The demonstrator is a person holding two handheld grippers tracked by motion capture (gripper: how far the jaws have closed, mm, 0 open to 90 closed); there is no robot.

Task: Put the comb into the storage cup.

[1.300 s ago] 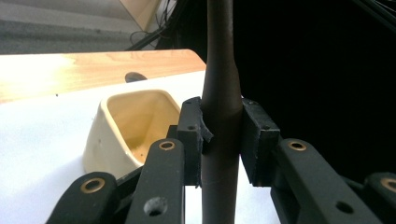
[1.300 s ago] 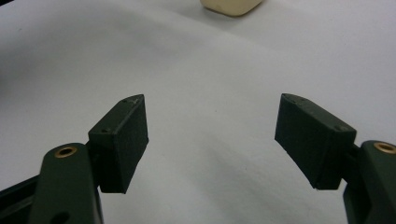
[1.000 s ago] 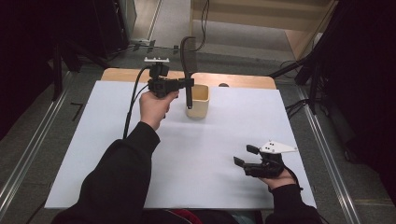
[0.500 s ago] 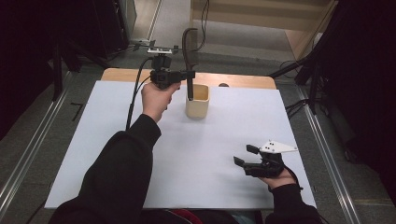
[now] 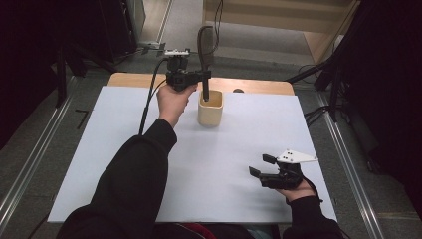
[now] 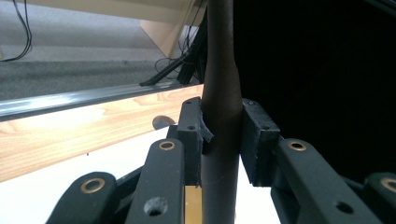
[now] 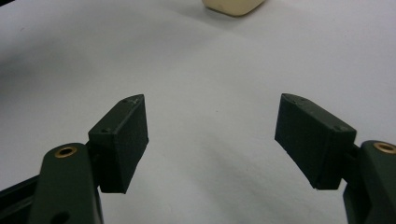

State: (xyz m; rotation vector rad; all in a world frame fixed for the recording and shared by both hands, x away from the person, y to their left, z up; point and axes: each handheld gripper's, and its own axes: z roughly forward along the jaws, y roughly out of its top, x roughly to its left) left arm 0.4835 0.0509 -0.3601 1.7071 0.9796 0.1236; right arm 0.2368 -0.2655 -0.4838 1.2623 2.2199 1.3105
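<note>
While the white worktop [image 5: 124, 149] lies broad under both hands, a cream cup [image 5: 210, 108] stands toward its far edge, near the wooden strip [image 5: 134, 79] beyond. The left gripper [image 5: 198, 75] is held just above and beside the cup, its fingers [image 6: 259, 135] clamped tight on a long dark handled utensil [image 5: 204, 55]; the utensil stands upright with its lower end inside the cup and its upper part curving above the gripper. The right gripper [image 5: 259, 166] rests low at the near right of the worktop, well apart from the cup, its fingers [image 7: 121, 140] spread wide with nothing between them.
</note>
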